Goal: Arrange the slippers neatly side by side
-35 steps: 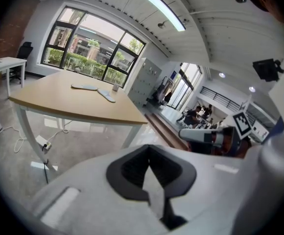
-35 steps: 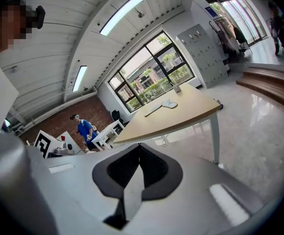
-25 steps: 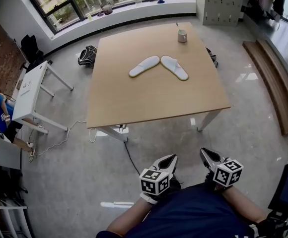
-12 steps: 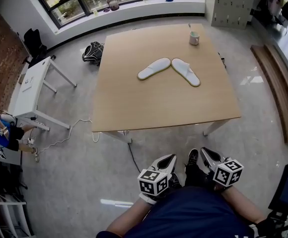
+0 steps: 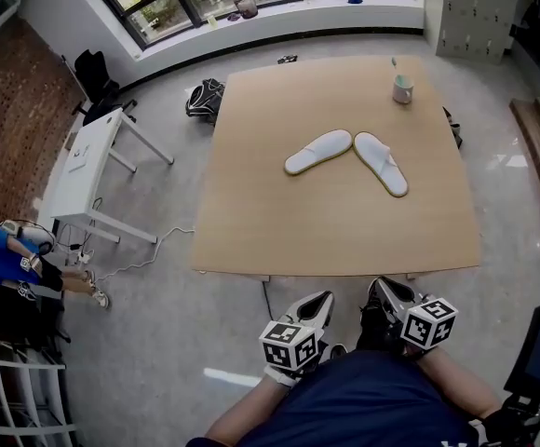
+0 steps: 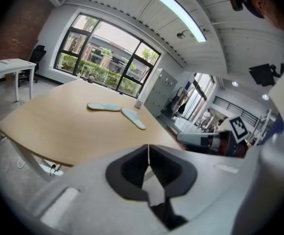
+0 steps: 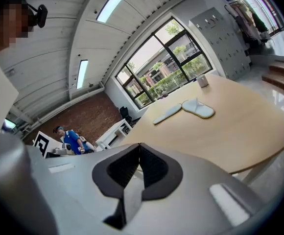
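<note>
both jaws clenched shut, nothing in them. head view: left gripper (image 5: 317, 300) and right gripper (image 5: 383, 290) sit low by the person's body, short of the near edge of the table (image 5: 326, 236) and well apart from the slippers. left slipper (image 5: 318, 151) and right slipper (image 5: 381, 163) lie on the far half of the tabletop in a v, far ends nearly meeting, near ends splayed out. cup (image 5: 401, 88) is by the far right corner. left gripper view: pads pressed together, empty, slippers (image 6: 116, 111) far off across the table. right gripper view: same, jaws tight and empty, slippers (image 7: 183, 110) well beyond. progress, my read: nothing done, pair not parallel. both need reaching, gripping and turning so they lie side by side.
</note>
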A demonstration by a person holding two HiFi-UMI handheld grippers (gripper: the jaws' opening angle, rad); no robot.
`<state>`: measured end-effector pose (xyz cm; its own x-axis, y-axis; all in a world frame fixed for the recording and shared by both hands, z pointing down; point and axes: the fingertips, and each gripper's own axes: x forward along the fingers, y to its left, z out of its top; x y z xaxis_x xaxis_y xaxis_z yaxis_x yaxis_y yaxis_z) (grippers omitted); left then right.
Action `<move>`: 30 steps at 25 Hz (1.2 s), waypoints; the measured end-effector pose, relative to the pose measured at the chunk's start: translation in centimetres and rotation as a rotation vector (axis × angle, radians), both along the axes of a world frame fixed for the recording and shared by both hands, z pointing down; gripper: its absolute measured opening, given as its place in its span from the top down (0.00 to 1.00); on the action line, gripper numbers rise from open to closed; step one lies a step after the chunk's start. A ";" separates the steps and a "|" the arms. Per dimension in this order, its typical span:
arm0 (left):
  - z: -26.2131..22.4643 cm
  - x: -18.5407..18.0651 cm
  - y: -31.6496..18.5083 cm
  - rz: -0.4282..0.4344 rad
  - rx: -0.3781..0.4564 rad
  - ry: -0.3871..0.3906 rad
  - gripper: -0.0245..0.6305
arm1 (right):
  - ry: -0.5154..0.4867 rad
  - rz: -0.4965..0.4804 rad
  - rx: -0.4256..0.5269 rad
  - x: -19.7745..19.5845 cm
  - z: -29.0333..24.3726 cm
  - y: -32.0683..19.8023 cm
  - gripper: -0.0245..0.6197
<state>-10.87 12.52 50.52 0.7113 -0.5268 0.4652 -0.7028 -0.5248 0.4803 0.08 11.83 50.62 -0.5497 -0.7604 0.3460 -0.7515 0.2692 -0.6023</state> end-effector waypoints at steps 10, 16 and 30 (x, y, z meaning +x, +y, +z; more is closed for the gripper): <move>0.5 7.4 -8.6 0.062 -0.023 -0.052 0.85 | -0.022 -0.035 -0.016 4.9 0.6 -9.2 0.80; 0.9 10.1 -13.7 0.098 0.019 -0.120 0.80 | -0.007 -0.058 -0.005 8.7 0.8 -13.6 0.74; 3.8 5.9 -26.2 0.195 0.069 -0.319 0.74 | 0.283 -0.162 -0.009 12.9 5.8 -21.5 0.67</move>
<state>-5.00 -13.67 54.36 0.6263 -0.4336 0.6479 -0.6952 -0.6867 0.2125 13.02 -9.72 56.43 -0.5443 -0.6669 0.5089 -0.8373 0.3947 -0.3783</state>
